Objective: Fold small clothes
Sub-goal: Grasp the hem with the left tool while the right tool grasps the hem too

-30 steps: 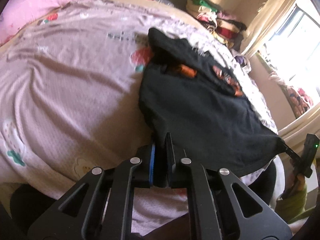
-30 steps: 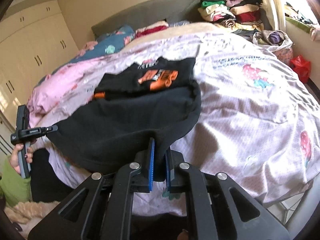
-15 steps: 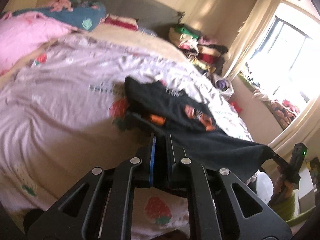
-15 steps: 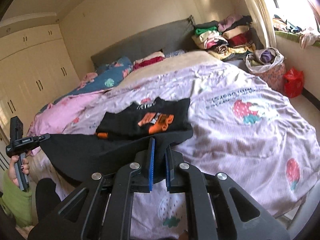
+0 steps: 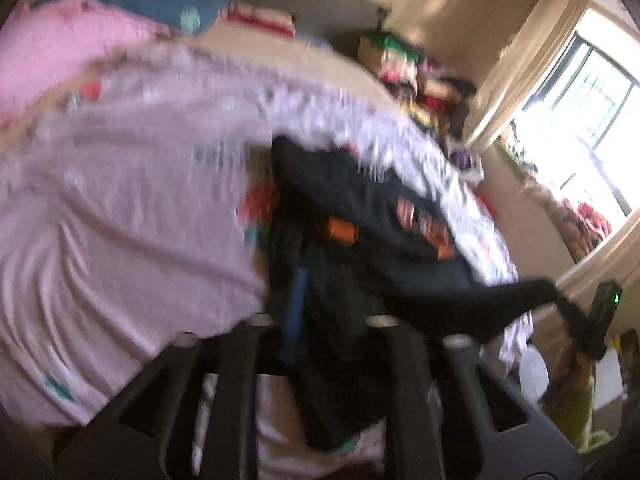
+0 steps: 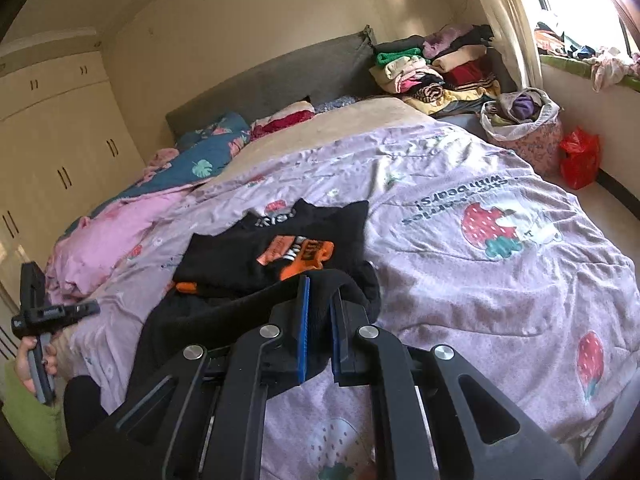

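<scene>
Right wrist view: my right gripper [image 6: 319, 322] pinches the black shirt's [image 6: 276, 252] hem over the bed [image 6: 500, 280]; my left gripper [image 5: 320, 304], blurred, also clamps black cloth.

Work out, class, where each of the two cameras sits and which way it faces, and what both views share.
Left wrist: on the left gripper, blurred, looking across the bed toward the window; the right gripper shows at far right.
Right wrist: on the right gripper, looking up the bed toward the headboard; the left gripper and hand show at far left.
Shared: the black garment, pinched by both grippers, and the clothes pile.
</scene>
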Available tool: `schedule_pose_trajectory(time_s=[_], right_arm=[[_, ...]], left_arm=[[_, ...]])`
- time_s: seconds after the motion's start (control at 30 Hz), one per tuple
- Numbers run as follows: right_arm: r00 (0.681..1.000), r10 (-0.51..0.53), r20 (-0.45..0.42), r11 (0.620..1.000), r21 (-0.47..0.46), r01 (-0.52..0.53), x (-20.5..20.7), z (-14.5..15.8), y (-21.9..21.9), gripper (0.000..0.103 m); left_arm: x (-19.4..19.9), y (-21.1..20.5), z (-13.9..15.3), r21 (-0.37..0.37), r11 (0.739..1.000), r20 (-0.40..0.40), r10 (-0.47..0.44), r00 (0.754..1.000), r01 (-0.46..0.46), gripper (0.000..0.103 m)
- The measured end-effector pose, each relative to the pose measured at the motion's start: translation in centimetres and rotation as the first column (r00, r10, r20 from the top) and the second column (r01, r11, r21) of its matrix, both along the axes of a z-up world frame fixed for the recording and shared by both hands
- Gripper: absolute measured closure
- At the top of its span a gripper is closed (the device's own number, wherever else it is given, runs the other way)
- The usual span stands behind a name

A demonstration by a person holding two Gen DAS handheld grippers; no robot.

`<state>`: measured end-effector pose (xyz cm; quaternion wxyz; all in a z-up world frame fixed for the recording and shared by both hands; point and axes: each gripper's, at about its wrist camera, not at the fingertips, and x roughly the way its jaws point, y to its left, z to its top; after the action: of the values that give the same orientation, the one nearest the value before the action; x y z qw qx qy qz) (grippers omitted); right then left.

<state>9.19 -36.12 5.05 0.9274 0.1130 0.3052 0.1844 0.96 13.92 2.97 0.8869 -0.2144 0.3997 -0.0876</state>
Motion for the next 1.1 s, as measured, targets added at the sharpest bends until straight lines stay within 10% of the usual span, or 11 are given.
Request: schedule_pose_trajectory(time_s=[0.3, 0.63, 0.73, 1.1], right_arm=[[0.998, -0.020, -0.057, 1.000, 0.009, 0.020, -1.1, -2.5, -0.9, 0.095], [0.996, -0.026, -0.084, 1.000, 0.007, 0.027, -2.2, -4.1, -1.5, 0.095], [0.996, -0.023, -0.085, 1.000, 0.010, 0.024, -2.2, -4.3, -1.5, 0.095], [1.000, 0.009, -0.030, 1.000, 0.000, -0.009, -1.4, -2.1, -1.0, 0.095]], left_arm=[[-2.0, -2.4, -8.0, -0.078, 0.992, -0.218, -0.115, 0.969, 0.100, 0.058], [-2.6, -4.2, -10.2, -0.110, 0.988, -0.271, -0.138, 0.953, 0.112, 0.055], [-2.2, -4.9, -10.3, -0.085, 0.991, -0.277, -0.128, 0.952, 0.108, 0.091], [-1.2, -4.2, -3.6, -0.057, 0.993, -0.073, -0.107, 0.992, 0.103, 0.101]])
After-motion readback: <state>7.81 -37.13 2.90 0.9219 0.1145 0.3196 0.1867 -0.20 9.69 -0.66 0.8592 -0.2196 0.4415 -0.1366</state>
